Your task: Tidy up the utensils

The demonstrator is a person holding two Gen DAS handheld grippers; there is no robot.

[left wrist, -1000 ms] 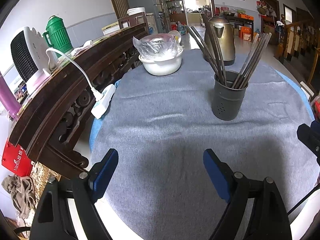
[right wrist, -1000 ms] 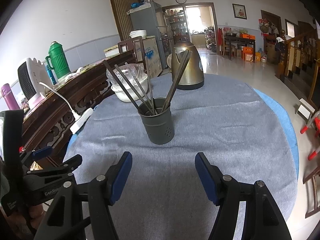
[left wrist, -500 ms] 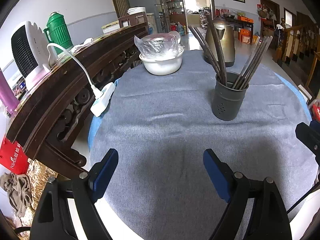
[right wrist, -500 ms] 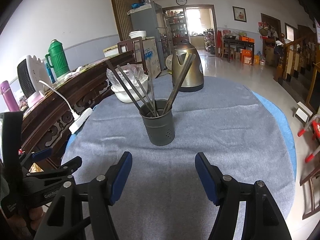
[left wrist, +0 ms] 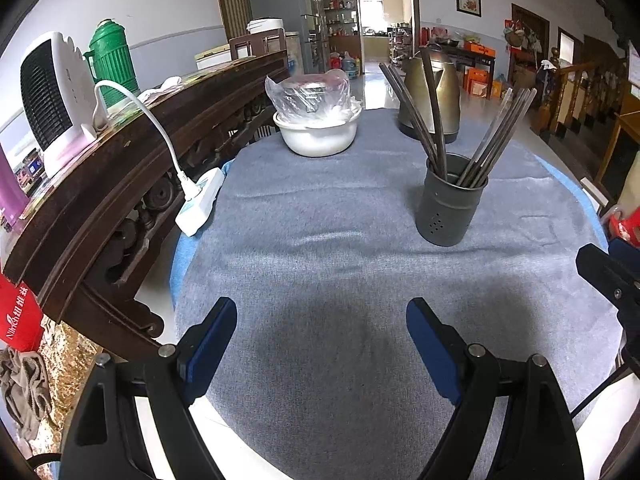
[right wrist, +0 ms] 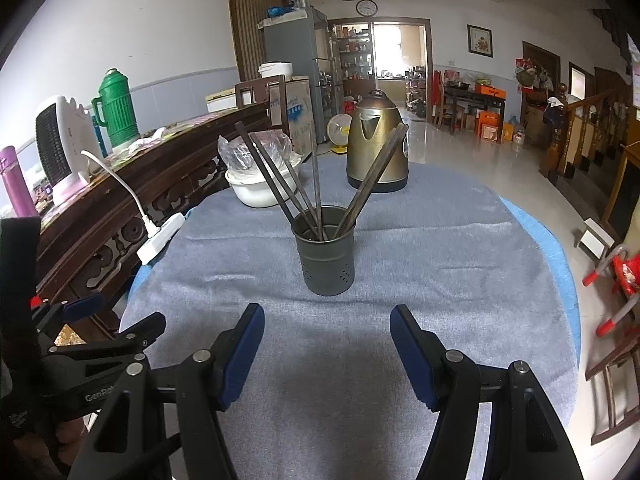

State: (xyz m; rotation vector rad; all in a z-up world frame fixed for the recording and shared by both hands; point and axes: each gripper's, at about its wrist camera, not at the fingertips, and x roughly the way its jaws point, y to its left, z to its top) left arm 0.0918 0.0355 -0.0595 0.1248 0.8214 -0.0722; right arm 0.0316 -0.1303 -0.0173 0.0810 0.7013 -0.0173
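A dark grey perforated utensil holder (left wrist: 450, 202) stands upright on the grey tablecloth, right of centre in the left wrist view and dead ahead in the right wrist view (right wrist: 325, 252). Several dark chopsticks (left wrist: 430, 120) lean out of it in two bunches (right wrist: 372, 176). My left gripper (left wrist: 322, 328) is open and empty, hovering over the cloth near the table's front edge. My right gripper (right wrist: 327, 332) is open and empty, a short way in front of the holder.
A white bowl with a plastic bag (left wrist: 316, 120) and a bronze kettle (right wrist: 378, 148) stand at the table's far side. A white power strip (left wrist: 200, 200) rests at the left edge by a dark wooden sideboard (left wrist: 120, 168). The grey tablecloth (left wrist: 320, 240) covers a round table.
Both grippers have tilted up and drawn back slightly, so the holder sits a little lower in both views. Jaws stay open. Nothing on the table has moved.
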